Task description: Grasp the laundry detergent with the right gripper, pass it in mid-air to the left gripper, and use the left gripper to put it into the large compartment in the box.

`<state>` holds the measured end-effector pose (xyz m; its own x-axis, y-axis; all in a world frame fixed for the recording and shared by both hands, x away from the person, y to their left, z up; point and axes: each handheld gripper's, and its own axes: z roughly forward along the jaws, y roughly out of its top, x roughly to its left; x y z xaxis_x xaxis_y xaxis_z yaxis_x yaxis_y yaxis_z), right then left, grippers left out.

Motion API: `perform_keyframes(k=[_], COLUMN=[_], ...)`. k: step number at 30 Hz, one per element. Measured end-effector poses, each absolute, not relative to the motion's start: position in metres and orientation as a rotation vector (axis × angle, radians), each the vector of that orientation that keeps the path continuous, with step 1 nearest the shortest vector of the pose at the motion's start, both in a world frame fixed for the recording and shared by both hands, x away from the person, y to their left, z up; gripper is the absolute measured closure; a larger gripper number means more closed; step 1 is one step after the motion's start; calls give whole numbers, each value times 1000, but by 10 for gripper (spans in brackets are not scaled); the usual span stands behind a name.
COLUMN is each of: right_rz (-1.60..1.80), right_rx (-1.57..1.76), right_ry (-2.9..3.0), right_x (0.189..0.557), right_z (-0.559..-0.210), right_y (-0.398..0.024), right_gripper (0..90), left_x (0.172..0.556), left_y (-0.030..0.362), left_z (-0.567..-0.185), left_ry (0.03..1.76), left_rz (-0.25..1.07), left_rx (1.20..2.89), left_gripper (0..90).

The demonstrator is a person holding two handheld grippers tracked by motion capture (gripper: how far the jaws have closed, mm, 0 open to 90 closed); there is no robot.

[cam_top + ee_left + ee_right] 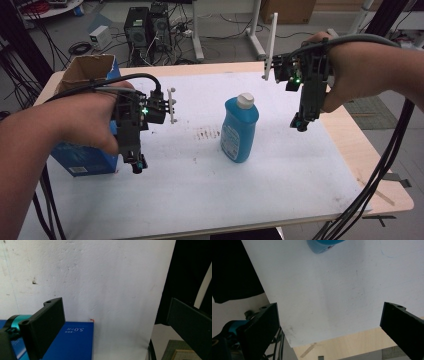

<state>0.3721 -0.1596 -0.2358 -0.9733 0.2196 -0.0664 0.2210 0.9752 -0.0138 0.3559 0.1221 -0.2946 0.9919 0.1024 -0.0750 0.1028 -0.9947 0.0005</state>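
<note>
The person's left hand (pixel 95 120) is reaching in from the near edge, holding the left gripper (pixel 136 165) over the white sheet (pixel 200 190) covering the table. In the left gripper view its jaws are standing wide apart with nothing between them, pointing down at the sheet beside a blue box (pixel 72 342). Taking the blue bottle (pixel 239 131) as landmark: it is standing upright with a white cap near the middle of the sheet. The blue box, open at the top, is sitting well to the bottle's left, just beside the left gripper. The right gripper (pixel 301 122) is hanging in the right hand (pixel 350 70) to the bottle's right, apart from it, jaws spread and empty. In the right gripper view the bottle's base (pixel 324 245) is showing at the top edge.
</note>
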Motion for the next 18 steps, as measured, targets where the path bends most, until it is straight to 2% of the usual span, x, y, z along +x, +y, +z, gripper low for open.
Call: perform_keyframes(k=[12,18], right_rz=[107,241], right_rx=[500,576], right_ry=[3016,2984], right_x=[334,321], right_z=[-251,-272], right_y=[-177,-180], right_gripper=[15,15], left_x=[346,344], left_y=[120,122], left_z=[-294,-292], left_ry=[129,117], left_rz=[-98,-92], left_rx=[3133,3131], left_gripper=[17,17])
